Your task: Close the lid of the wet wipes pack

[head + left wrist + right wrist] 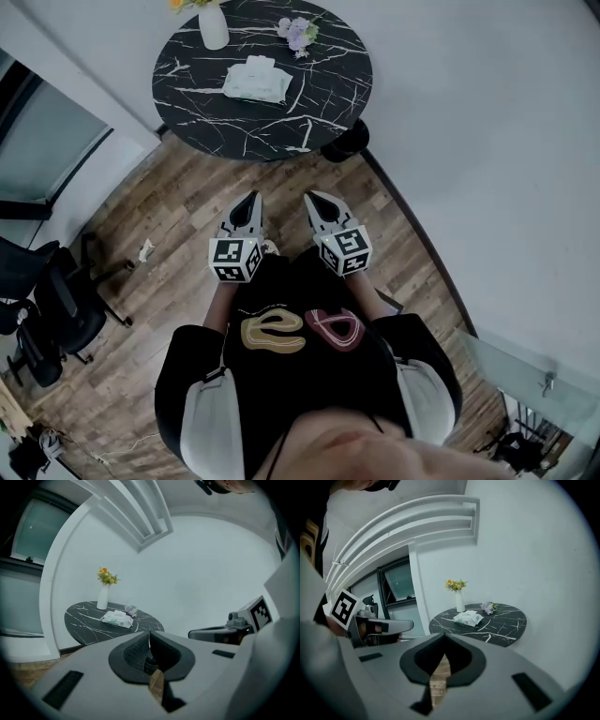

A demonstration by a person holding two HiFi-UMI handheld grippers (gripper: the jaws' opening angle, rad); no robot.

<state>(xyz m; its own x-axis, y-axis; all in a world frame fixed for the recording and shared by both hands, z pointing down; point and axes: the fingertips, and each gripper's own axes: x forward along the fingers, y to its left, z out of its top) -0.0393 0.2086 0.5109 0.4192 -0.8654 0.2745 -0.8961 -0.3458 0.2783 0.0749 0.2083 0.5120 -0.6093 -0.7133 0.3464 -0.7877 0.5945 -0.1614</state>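
Observation:
A white wet wipes pack (256, 80) lies on a round black marble table (328, 94); its lid stands raised at the far side. The same pack (117, 619) shows in the left gripper view, and the pack (468, 618) again in the right gripper view, far ahead of the jaws. My left gripper (249, 202) and right gripper (315, 201) hang side by side over the wooden floor, well short of the table. Both are shut with nothing between the tips.
A white vase with yellow flowers (212, 22) and a small purple bouquet (298, 34) stand on the table. Office chairs (47, 305) are at the left. A white wall curves along the right. A scrap of paper (145, 250) lies on the floor.

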